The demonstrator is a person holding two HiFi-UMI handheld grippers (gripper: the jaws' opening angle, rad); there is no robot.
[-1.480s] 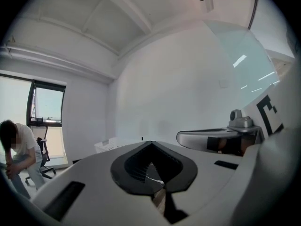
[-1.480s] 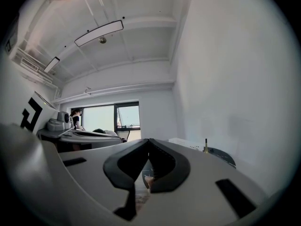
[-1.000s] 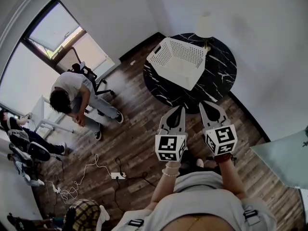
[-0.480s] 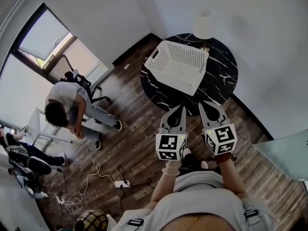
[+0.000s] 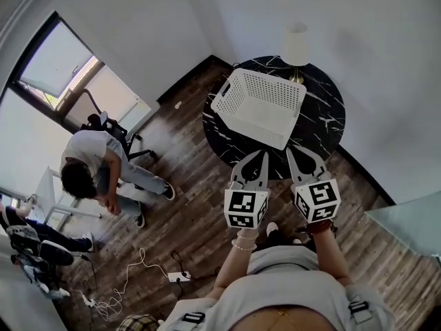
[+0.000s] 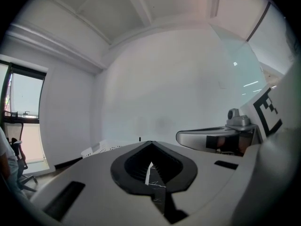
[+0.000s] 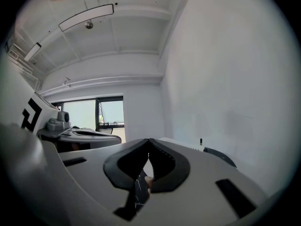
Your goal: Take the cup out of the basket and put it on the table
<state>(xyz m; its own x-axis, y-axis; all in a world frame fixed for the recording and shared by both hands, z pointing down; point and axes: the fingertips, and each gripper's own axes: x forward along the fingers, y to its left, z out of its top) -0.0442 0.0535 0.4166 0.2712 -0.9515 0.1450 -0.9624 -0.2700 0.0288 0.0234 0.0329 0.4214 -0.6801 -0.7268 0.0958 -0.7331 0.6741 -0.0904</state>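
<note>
A white perforated basket (image 5: 258, 105) stands on the round black marble table (image 5: 324, 126). No cup shows in any view, and I cannot make out the basket's inside. My left gripper (image 5: 263, 155) and right gripper (image 5: 290, 152) hang side by side over the table's near edge, just short of the basket. Both are shut with nothing between their pads. In the left gripper view the left gripper (image 6: 150, 143) points at a bare white wall, with a strip of the basket (image 6: 101, 148) low at left. The right gripper (image 7: 149, 141) faces a wall corner and a window.
A table lamp (image 5: 296, 47) stands at the table's far side. A person (image 5: 89, 171) sits on an office chair (image 5: 114, 126) at the left by the window. Cables and a power strip (image 5: 180, 276) lie on the wood floor. A glass panel (image 5: 413, 223) is at the right.
The head view has shifted: the table and basket now sit a little nearer the gripper tips, and the seated person lies lower left. Both grippers stay shut and side by side.
</note>
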